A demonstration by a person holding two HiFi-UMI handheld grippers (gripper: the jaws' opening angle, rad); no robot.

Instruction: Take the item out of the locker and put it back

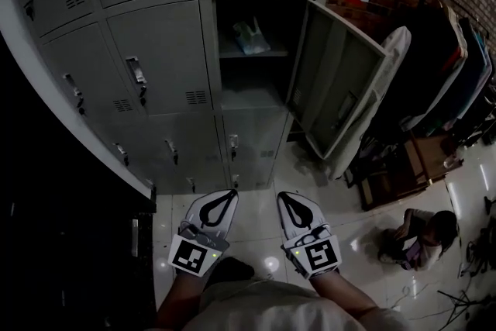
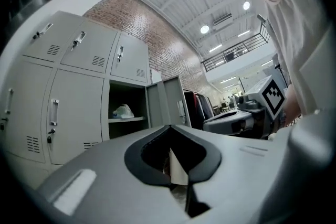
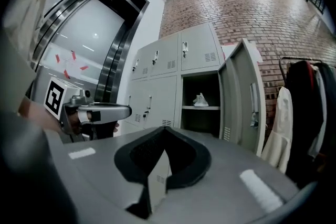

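Note:
One grey locker (image 1: pixel 252 58) stands with its door (image 1: pixel 335 93) swung out to the right. On its upper shelf lies the item, a pale crumpled plastic bag (image 1: pixel 249 36), which also shows in the left gripper view as the bag (image 2: pixel 123 111) and in the right gripper view as the bag (image 3: pixel 200 100). My left gripper (image 1: pixel 231 194) and right gripper (image 1: pixel 282 196) are side by side close to my body, well short of the locker. They point level toward it. Both are shut with nothing between the jaws. Each gripper view shows the other: the right gripper (image 2: pixel 236 120) and the left gripper (image 3: pixel 105 112).
Closed lockers (image 1: pixel 155 66) fill the wall left of and below the open one. To the right are a white garment (image 1: pixel 391 77), a rack of dark clothes (image 1: pixel 457 66) and a wooden stool (image 1: pixel 403 174). A person (image 1: pixel 422 236) sits on the tiled floor at lower right.

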